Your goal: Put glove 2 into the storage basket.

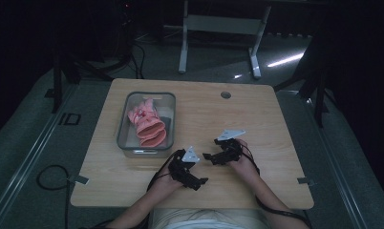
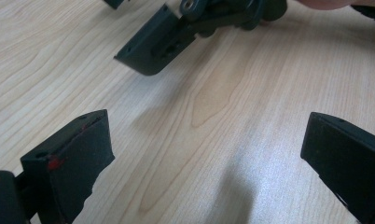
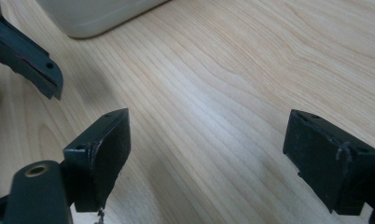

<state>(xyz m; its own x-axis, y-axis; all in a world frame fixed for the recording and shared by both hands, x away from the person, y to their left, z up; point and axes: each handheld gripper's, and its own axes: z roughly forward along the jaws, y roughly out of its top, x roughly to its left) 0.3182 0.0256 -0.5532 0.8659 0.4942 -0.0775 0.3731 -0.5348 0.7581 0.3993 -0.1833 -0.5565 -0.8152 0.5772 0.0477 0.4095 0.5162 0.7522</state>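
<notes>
Pink gloves (image 1: pixel 147 125) in grey bin (image 1: pixel 124 121) — wooden table (image 1: pixel 257 114) (far-left part).

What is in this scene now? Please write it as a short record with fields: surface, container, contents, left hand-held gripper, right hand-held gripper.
surface: wooden table with a small round hole near its far edge
container: clear bin on the left part of the table
contents: pink gloves lying inside the bin
left hand-held gripper: near the front edge, jaws wide apart over bare wood, holding nothing
right hand-held gripper: beside the left one, jaws wide apart, holding nothing
</notes>
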